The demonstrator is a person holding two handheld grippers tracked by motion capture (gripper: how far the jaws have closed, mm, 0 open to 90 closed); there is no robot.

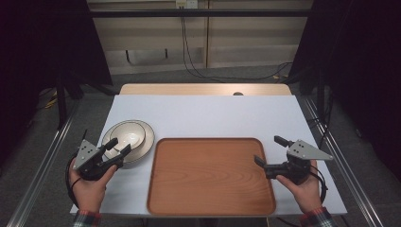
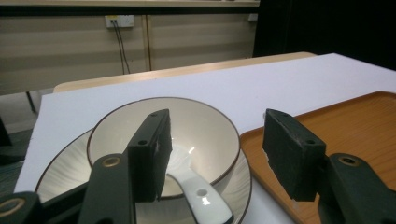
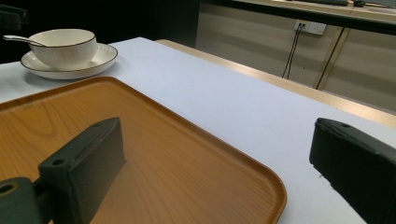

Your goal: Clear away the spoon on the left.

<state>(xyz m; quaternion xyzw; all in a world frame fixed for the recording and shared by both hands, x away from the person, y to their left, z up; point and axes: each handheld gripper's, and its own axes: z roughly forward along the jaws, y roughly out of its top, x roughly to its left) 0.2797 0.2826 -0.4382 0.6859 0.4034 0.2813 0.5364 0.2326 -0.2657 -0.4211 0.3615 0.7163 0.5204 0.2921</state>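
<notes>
Jaws wide on both: left hand-held gripper [image 1: 118, 147] over the cream dark-rimmed ceramic bowl [image 1: 126, 136] at nine o'clock, right hand-held gripper [image 1: 271, 150] astride the rectangular wooden tray's [image 1: 208, 189] three o'clock rim.

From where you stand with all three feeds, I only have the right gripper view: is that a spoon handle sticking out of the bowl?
Observer: Yes, the left gripper view shows a white spoon lying in the bowl, its handle pointing toward the left gripper.
Reviewer: Is that gripper holding anything?
Observer: No. Its jaws are open above the near rim of the plate, nothing between them.
Reviewer: And the tray's far end, which I can't see?
Observer: The high view shows the whole tray bare, and the right gripper open at its right edge.
</notes>
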